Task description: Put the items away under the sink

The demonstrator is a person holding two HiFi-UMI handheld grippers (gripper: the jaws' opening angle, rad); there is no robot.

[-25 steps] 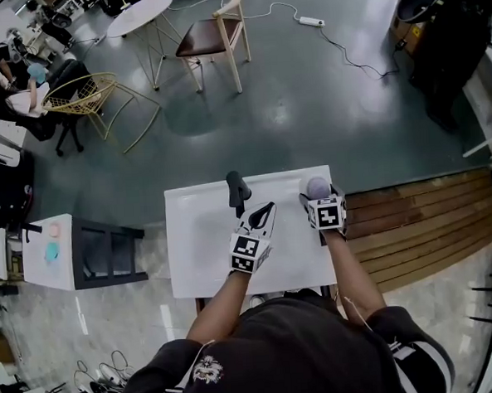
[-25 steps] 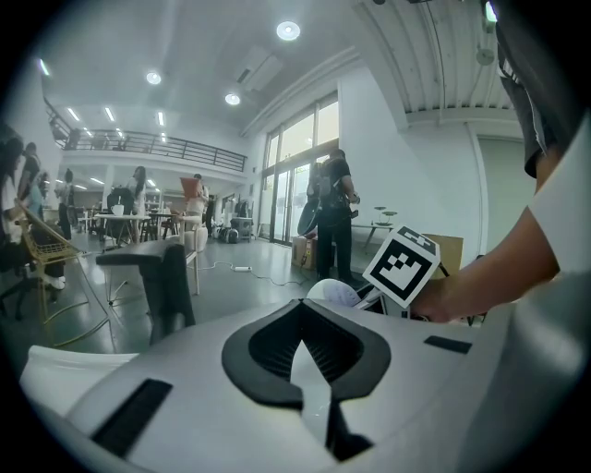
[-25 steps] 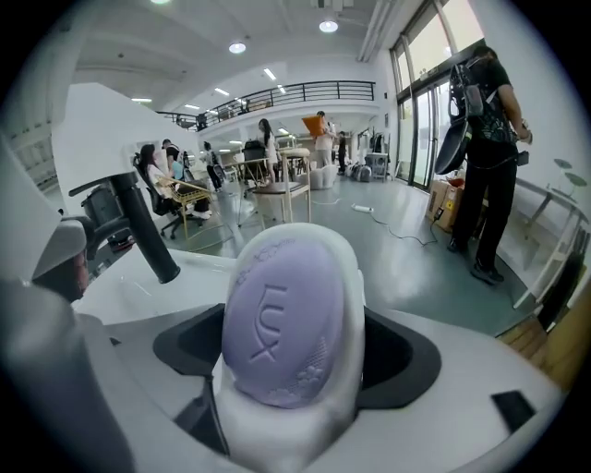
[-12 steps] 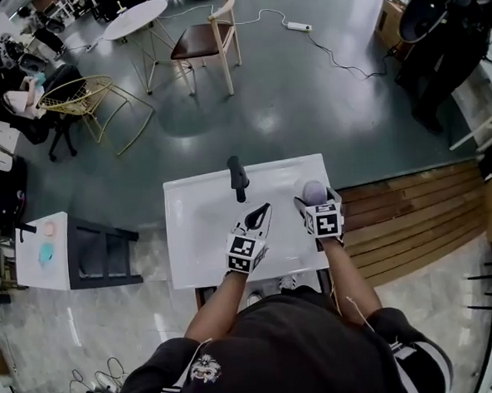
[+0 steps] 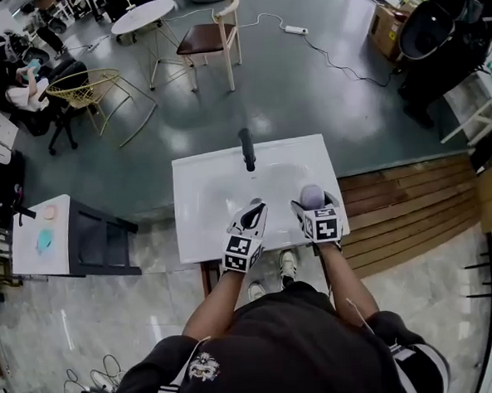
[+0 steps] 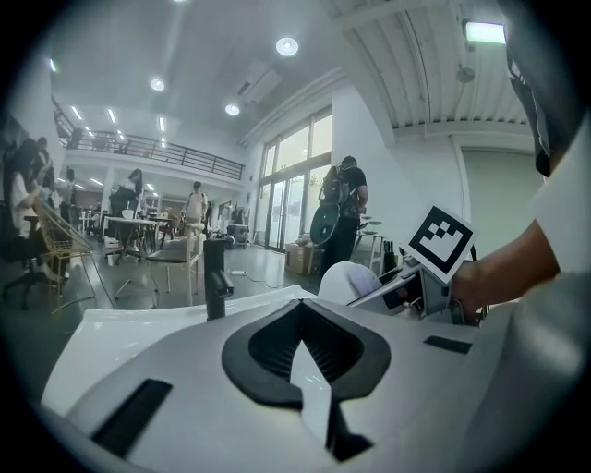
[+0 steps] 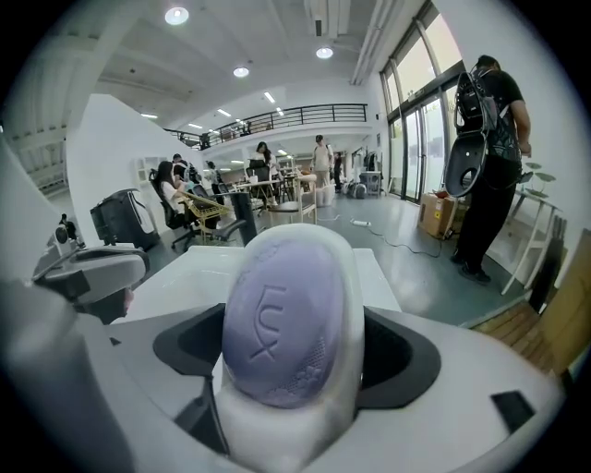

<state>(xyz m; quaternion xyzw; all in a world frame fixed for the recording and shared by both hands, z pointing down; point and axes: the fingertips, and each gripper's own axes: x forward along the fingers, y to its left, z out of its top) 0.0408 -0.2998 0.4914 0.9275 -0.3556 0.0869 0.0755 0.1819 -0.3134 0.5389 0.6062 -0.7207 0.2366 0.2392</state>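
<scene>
The left gripper (image 5: 254,213) is seen at about 6 o'clock on the white sink (image 5: 199,211), above its near edge. Its jaws are closed tip to tip, and nothing is held in the hollow between the pads. A second ago it was pointed close to the black faucet (image 5: 247,149). It has since been drawn back, so that the faucet, at 12 o'clock on the sink, is now well apart from it.

The right gripper (image 5: 314,204) has likewise been pulled back, from the far right corner of the sink top to about 4 o'clock, near the front edge. Its jaws are spread wide and pressed against the two sides of a white soap dish (image 7: 355,277), which is held clear of the sink top (no contact with the sink can be made out). The soap bar (image 7: 277,323) is carried inside the dish.

The withdrawal is judged to mean that the item has been collected and that lowering it beneath the sink comes next. The space under the sink is hidden in every view, so its layout cannot be told.

The bar is a pale lilac oval with a matte surface, stamped with the letters LUX and a fine dotted pattern below them. It is seated upright in the dish and cupped by the dish's raised rim.
</scene>
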